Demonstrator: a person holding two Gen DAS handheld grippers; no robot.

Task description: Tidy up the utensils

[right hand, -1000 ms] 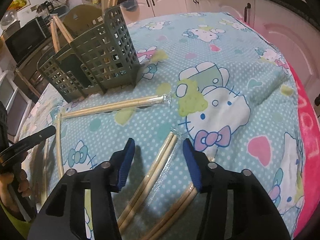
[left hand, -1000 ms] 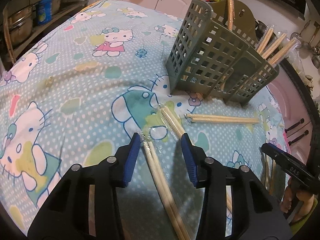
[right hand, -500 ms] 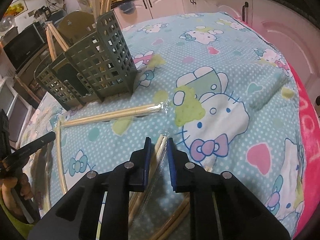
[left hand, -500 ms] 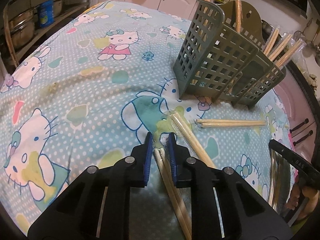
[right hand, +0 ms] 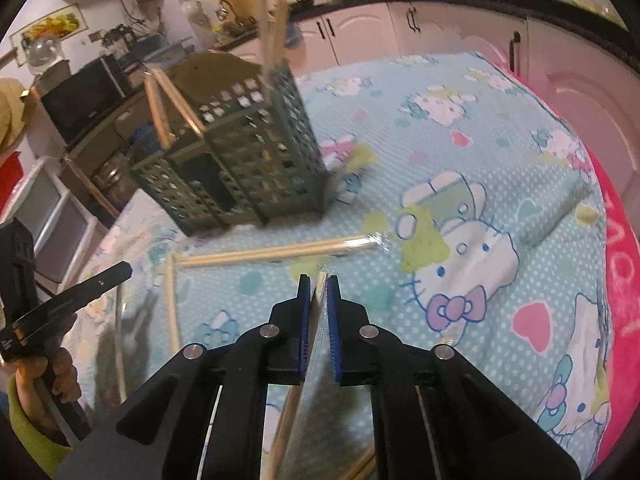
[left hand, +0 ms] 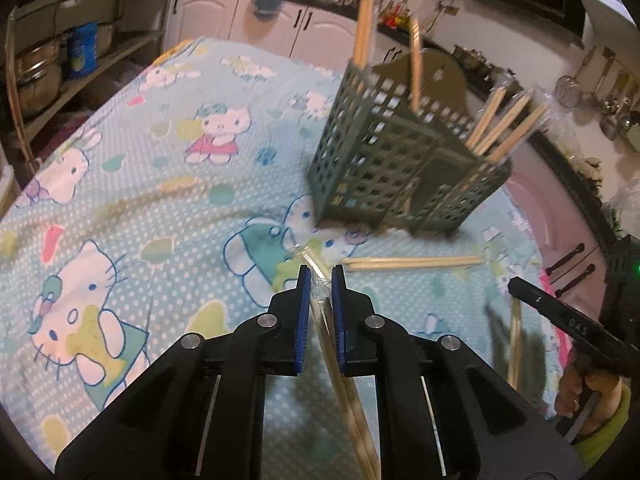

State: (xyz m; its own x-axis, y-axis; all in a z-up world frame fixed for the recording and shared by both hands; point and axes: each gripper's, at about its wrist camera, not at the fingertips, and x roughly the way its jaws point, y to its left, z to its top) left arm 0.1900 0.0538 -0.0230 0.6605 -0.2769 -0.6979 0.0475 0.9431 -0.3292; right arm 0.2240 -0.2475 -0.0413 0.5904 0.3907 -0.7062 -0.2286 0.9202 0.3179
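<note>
Both pairs of jaws have just been closing: the left gripper now clamps one wrapped chopstick pair, the right gripper another wrapped pair, both lifting off the tablecloth.

Home kitchen, white cabinets, hanging ladles, microwave, cartoon tablecloth

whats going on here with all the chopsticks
A person is tidying wrapped chopstick pairs into a green slotted holder on a cartoon-print tablecloth. The left gripper has just closed on one wrapped pair, and the right gripper has just closed on another pair. The holder already has several pairs standing in it, and one more wrapped pair lies on the cloth in front of it.
</note>
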